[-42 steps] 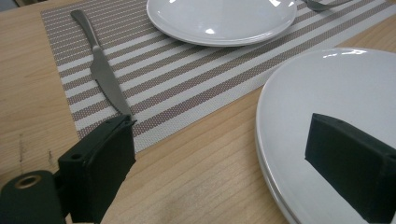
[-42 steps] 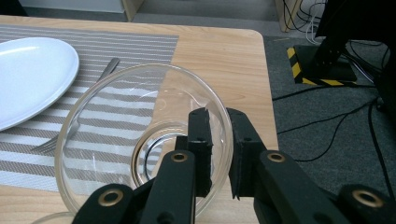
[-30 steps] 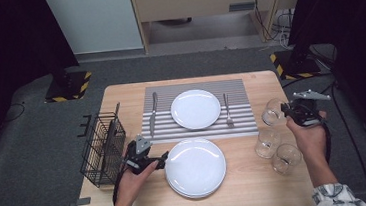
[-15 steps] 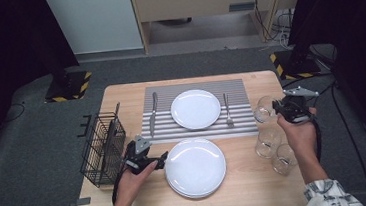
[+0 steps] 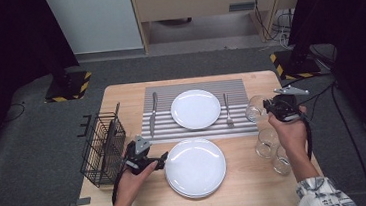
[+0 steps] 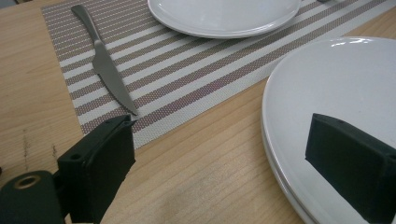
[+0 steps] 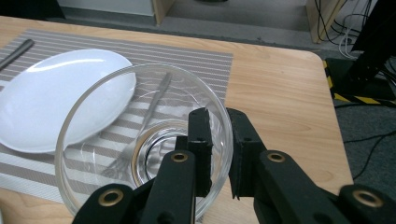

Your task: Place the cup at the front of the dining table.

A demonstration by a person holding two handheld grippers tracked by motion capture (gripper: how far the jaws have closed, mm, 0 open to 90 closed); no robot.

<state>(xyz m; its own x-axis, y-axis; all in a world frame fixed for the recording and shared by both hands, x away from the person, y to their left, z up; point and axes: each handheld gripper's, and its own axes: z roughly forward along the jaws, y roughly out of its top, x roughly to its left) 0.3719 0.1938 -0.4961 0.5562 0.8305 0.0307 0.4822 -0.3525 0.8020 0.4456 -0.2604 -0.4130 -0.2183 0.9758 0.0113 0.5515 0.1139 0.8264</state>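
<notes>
My right gripper [image 5: 268, 108] is shut on the rim of a clear drinking glass [image 5: 255, 109], held tilted above the table beside the right edge of the striped placemat [image 5: 165, 125]. In the right gripper view one jaw is inside the glass [image 7: 93, 140] and the other outside, with the right gripper [image 7: 219, 128] pinching the wall. My left gripper [image 5: 163, 158] rests open at the left rim of the near stack of white plates [image 5: 195, 167]. In the left gripper view the left gripper [image 6: 224, 163] holds nothing, its right jaw over the plate stack [image 6: 336, 79].
On the placemat lie a white plate [image 5: 195, 109], a knife [image 5: 153, 108] to its left and a fork [image 5: 227, 109] to its right. Two more glasses [image 5: 267, 143] [image 5: 281, 163] stand under my right forearm. A black wire basket [image 5: 102, 149] sits at the table's left edge.
My right gripper has carried the glass leftward, away from the other two glasses and toward the placemat's right edge. The left gripper has stayed put.
</notes>
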